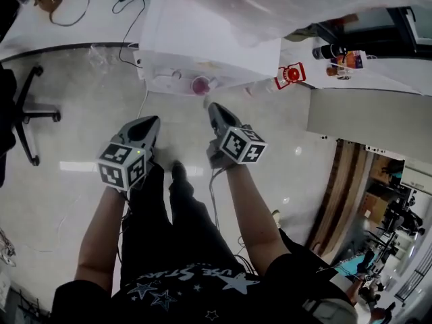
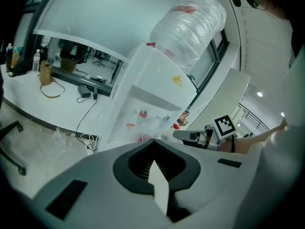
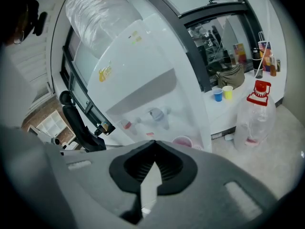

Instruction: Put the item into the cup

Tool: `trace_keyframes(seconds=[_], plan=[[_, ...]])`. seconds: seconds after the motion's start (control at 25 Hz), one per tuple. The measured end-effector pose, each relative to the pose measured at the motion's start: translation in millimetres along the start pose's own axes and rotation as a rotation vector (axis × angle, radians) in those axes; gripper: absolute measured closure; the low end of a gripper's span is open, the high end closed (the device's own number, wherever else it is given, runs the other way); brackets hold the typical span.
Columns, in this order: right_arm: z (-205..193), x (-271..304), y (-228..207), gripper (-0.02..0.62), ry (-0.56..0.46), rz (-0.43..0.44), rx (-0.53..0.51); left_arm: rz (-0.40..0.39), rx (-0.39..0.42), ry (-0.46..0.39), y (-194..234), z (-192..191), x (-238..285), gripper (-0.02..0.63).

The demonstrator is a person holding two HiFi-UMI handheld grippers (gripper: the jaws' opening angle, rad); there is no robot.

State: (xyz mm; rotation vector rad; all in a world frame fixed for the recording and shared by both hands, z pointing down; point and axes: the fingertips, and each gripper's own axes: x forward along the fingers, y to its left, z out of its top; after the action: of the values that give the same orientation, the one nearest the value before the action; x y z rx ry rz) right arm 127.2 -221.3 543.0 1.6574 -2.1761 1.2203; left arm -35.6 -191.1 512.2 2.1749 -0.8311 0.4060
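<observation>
1. Two handheld grippers are being held out side by side before a water dispenser [image 1: 202, 46], which is being topped by a large upturned water bottle [image 2: 190, 23].
2. The left gripper [image 1: 152, 121] is being carried with its jaws pressed together. In the left gripper view the tips are meeting, and nothing is being pinched between them.
3. The right gripper [image 1: 212, 106] is being carried the same way, its jaws brought together at the tips and holding nothing.
4. The pink cup [image 1: 200, 85] is being kept upright in the dispenser's recess, below the taps [image 3: 156, 114], with its open mouth facing up.
5. The coming move is being governed by one relation. The cup is lying almost straight ahead of the right jaws, just beyond their tips and a little to their left. From the left jaws it is lying ahead and off to the right, clearly farther away. The right gripper is therefore being judged the nearer one.
6. No item is being carried by either gripper, and which thing is meant as the item cannot be told from these views. The task is being judged as not yet begun, since something would have to be picked up before anything could be lowered through the cup's mouth.
</observation>
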Motion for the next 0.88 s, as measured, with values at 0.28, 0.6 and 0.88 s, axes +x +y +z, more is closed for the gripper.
trace_keyframes(seconds=[0.28, 0.6, 0.88], plan=[[-3, 36, -20, 0.595, -0.020, -0.012, 0.015, -0.005, -0.010, 0.016, 30, -7, 24, 0.600], [-9, 68, -38, 0.595, -0.004, -0.023, 0.020, -0.014, -0.044, 0.044, 44, -18, 44, 0.600], [-13, 86, -46, 0.595, 0.001, -0.039, 0.011, -0.009, -0.048, 0.051, 53, -25, 50, 0.600]])
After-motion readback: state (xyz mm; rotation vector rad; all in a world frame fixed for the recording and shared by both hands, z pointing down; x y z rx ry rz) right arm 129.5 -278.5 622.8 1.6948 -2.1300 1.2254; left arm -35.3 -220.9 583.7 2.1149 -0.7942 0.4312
